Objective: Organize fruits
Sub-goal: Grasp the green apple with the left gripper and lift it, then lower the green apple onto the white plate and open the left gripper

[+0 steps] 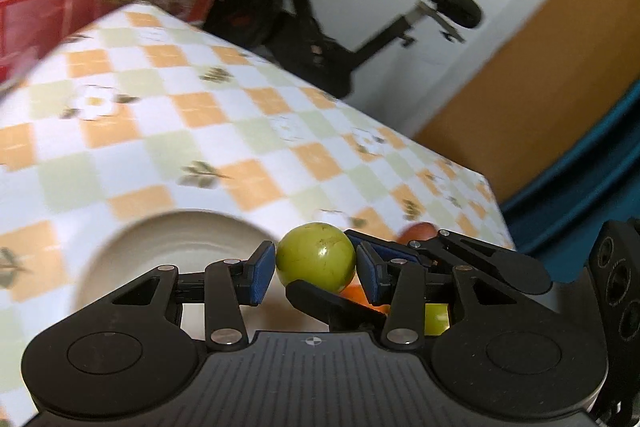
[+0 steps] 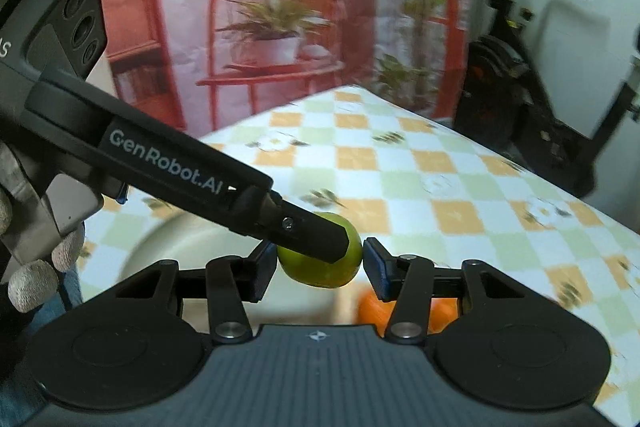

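A counter (image 1: 208, 115) under a checked cloth of orange, pale green and white squares with small flower prints fills both views; its far edge drops off toward a white wall with an orange band, where an exercise bike (image 1: 304, 7) stands. Behind the counter hangs a printed backdrop (image 2: 260, 7) of red furniture and potted plants. The left gripper's arm reads "GenRobot.AI". A pale plate (image 1: 180, 239) sits near the counter's near edge, with bare cloth beyond it. Both grippers are partly closed on one green fruit (image 1: 316, 255) — the left gripper (image 1: 316, 265) and the right gripper (image 2: 320, 263) each press their blue pads against its sides, above the plate's edge. An orange fruit (image 2: 374, 309) lies just beside, below the right gripper.
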Motion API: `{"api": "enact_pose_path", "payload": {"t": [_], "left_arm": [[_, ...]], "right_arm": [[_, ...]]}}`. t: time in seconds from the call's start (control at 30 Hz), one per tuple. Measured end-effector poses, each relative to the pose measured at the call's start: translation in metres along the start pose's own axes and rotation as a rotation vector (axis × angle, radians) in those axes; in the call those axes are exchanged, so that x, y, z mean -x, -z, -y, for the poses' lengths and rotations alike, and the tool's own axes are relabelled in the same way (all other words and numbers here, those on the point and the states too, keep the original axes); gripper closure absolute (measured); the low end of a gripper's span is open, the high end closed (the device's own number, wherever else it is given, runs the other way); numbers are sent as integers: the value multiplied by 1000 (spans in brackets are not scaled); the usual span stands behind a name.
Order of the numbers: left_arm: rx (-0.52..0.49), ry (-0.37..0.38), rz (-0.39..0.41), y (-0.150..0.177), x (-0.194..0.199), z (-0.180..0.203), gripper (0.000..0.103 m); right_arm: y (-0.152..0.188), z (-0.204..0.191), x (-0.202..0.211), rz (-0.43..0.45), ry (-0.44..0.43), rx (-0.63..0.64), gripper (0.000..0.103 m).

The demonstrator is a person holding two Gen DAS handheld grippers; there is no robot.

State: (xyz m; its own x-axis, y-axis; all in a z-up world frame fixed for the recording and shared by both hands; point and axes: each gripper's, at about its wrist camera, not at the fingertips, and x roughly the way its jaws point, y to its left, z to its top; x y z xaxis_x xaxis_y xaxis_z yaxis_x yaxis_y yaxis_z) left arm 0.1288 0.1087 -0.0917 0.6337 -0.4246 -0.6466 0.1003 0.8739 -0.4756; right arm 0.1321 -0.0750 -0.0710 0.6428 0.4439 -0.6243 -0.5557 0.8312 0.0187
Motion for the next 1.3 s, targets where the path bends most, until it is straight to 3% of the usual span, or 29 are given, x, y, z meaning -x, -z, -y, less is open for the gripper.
{"api": "enact_pose_path", "payload": {"t": [0.27, 0.47, 0.87, 1.3], "left_arm": [[55, -123, -22, 1, 14, -54, 56], [40, -165, -30, 3, 13, -64, 56], [8, -223, -33, 11, 8, -64, 55], [-14, -242, -35, 14, 8, -59, 53]], "right_arm": [[-14, -38, -64, -39, -160, 7, 53], [-10, -51, -91, -79, -206, 28, 53], [-8, -59, -108, -100, -212, 22, 53], [0, -51, -89, -83, -174, 20, 48]]}}
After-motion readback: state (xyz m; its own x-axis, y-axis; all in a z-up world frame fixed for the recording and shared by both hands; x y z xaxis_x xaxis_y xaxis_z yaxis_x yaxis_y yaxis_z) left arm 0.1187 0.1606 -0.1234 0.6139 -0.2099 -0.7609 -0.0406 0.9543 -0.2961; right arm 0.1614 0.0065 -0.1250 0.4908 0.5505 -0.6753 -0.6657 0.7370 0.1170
